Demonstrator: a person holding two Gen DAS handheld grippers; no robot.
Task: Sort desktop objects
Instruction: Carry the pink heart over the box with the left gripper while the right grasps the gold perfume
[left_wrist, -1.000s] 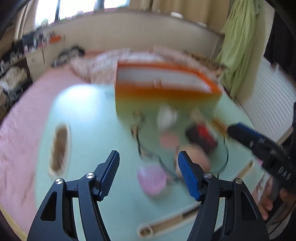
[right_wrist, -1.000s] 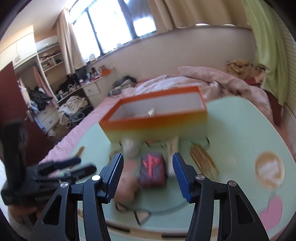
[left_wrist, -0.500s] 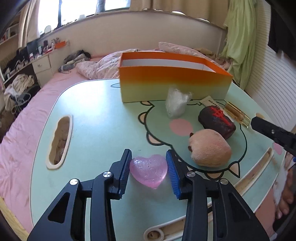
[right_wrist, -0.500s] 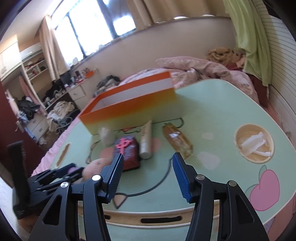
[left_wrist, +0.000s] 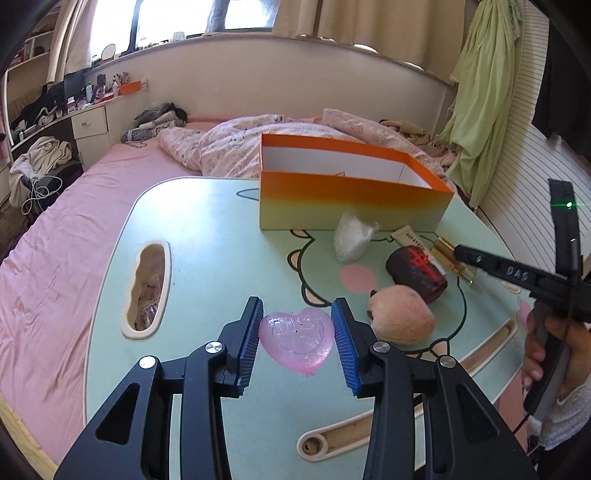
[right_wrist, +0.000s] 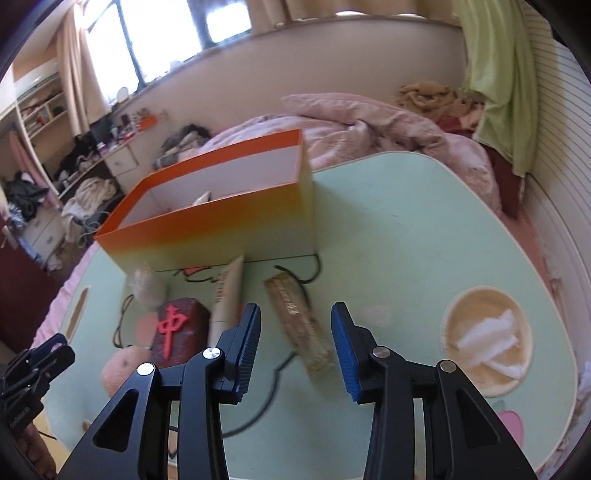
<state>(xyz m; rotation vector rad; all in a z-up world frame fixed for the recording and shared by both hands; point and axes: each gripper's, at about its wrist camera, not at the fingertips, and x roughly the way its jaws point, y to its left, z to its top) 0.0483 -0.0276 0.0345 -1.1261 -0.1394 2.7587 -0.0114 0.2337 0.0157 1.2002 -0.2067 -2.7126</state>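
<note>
- Left wrist view: the left tongs sit low over the mint-green tabletop, with the pink translucent heart between the two blue pads. Both pads touch or all but touch its sides, and I cannot tell whether it is lifted off the surface.
- Just right of the heart lies a peach-coloured plush, and beyond that a dark block with a red character, a crumpled clear packet, a cream tube and a gold-capped bottle.
- The orange box stands open at the far side of the tabletop, with the packet and tube close to its front wall.
- Right wrist view: the right tongs are parted wide and grip nothing. They hang above the near end of the amber bottle, which lies between the pads from this angle.
- A round recess in the tabletop holds white tissue.
</note>
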